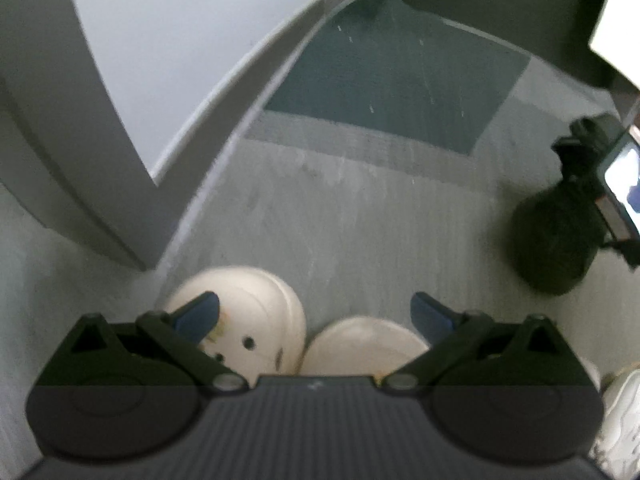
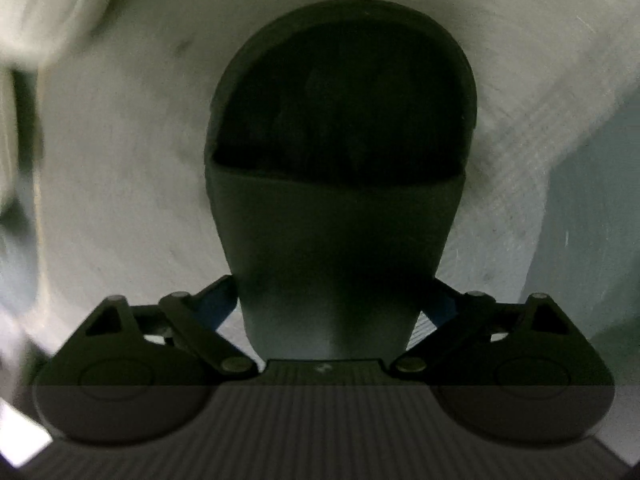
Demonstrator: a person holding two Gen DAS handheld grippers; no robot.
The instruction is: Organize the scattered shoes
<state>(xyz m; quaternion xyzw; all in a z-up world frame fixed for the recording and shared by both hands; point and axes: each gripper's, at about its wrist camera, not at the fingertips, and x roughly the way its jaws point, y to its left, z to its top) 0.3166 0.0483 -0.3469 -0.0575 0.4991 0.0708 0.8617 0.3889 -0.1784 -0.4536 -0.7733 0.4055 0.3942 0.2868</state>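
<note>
Two white clogs lie side by side on the pale floor, the left clog (image 1: 256, 320) and the right clog (image 1: 364, 344), toes pointing away. My left gripper (image 1: 316, 304) hovers open above them; its left blue pad (image 1: 198, 316) overlaps the left clog and touches nothing I can make out. A dark slipper (image 1: 552, 240) sits at the right, with the other tool's lit screen (image 1: 620, 180) over it. In the right wrist view the dark slipper (image 2: 340, 152) fills the middle. My right gripper (image 2: 334, 284) stands wide around its near end, pads close beside its sides; contact is unclear.
A dark doormat (image 1: 400, 80) lies ahead against a skirting board. A white wall corner (image 1: 120, 120) juts in at the left. A white laced sneaker (image 1: 620, 420) shows at the lower right edge. Pale bare floor (image 1: 360, 220) separates the clogs from the mat.
</note>
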